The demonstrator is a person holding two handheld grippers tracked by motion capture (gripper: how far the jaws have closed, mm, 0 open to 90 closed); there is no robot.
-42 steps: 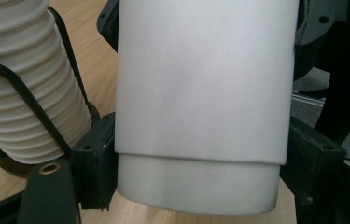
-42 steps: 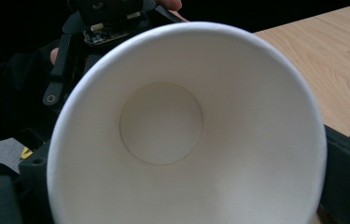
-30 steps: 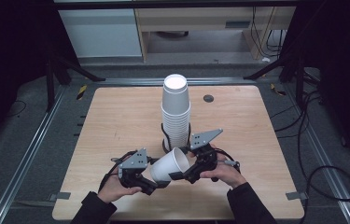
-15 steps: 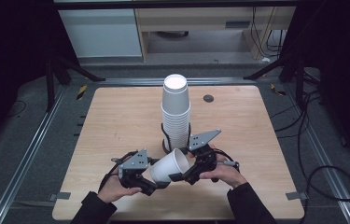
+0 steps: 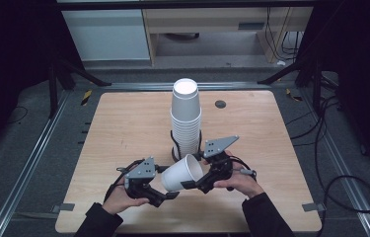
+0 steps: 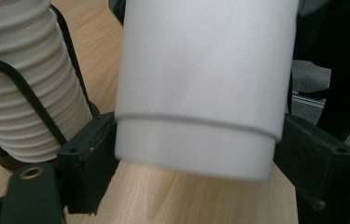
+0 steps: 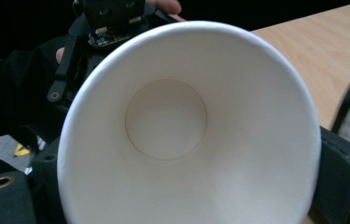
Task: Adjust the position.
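Observation:
A white paper cup (image 5: 182, 173) lies on its side just above the wooden table (image 5: 123, 128), held between both grippers. My left gripper (image 5: 168, 190) is shut on the cup's base end (image 6: 205, 84), with a black pad pressed against each side. My right gripper (image 5: 192, 183) is shut on the rim end, and the right gripper view looks straight into the cup's open mouth (image 7: 168, 121). The left gripper (image 7: 107, 18) and its hand appear behind the cup there.
A tall stack of upside-down white cups (image 5: 186, 113) stands in a black wire holder at the table's middle, just behind the grippers; its ribbed rims (image 6: 18, 93) are close on the left. A dark round hole (image 5: 220, 104) lies farther back.

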